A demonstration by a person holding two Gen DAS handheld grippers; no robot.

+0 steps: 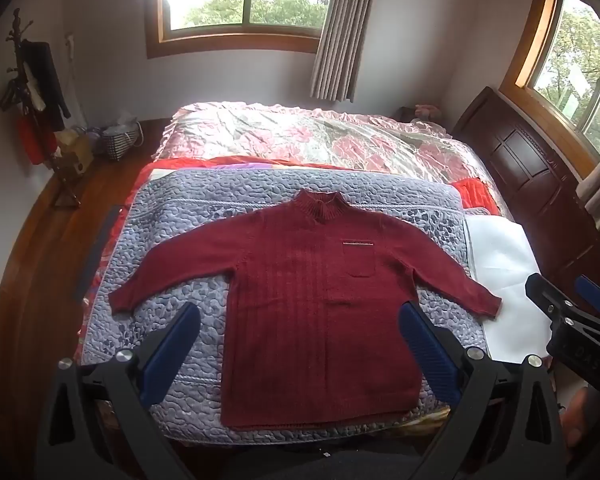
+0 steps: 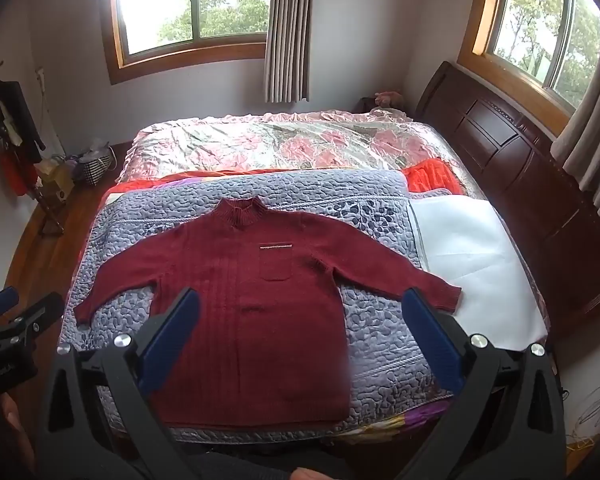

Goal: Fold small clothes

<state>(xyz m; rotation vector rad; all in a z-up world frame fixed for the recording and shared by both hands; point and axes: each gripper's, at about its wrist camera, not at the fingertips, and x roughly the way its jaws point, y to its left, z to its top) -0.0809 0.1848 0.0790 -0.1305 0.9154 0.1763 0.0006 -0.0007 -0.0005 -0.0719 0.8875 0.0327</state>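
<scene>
Above the near edge of the bed, left gripper [image 1: 300, 322] hangs with its blue-padded fingers [image 1: 172, 354] spread wide, nothing between them; the sweater body fills the gap in its view. Right gripper [image 2: 300, 308] same state: fingers spread, empty, held off the fabric, just right of the left one. Dark red knit sweater [image 1: 312, 300] lies flat, front up, on the grey-lilac quilted mat [image 1: 172, 216]. Long axis runs away from the grippers: hem at the near mat edge, ribbed high collar [image 1: 320, 202] at the far end. Both sleeves are splayed out and angled back toward the near side; left cuff [image 1: 118, 300] on the mat, right cuff [image 1: 490, 304] reaching onto the white sheet [image 1: 500, 252] just beside the mat. Chest pocket [image 1: 358, 258] with a pale trim strip sits right of centre. Beyond the mat: pink floral bedspread [image 1: 320, 136], an orange-red cloth [image 1: 476, 196] poking out near the mat's far right corner. Dark wooden headboard [image 1: 528, 168] along the right side, windows above it and on the far wall. Far left on the floor: coat stand [image 1: 32, 92] with dark and red garments, striped basket [image 1: 120, 140] holding something pale, contents unclear. Nothing lies on the sweater.
</scene>
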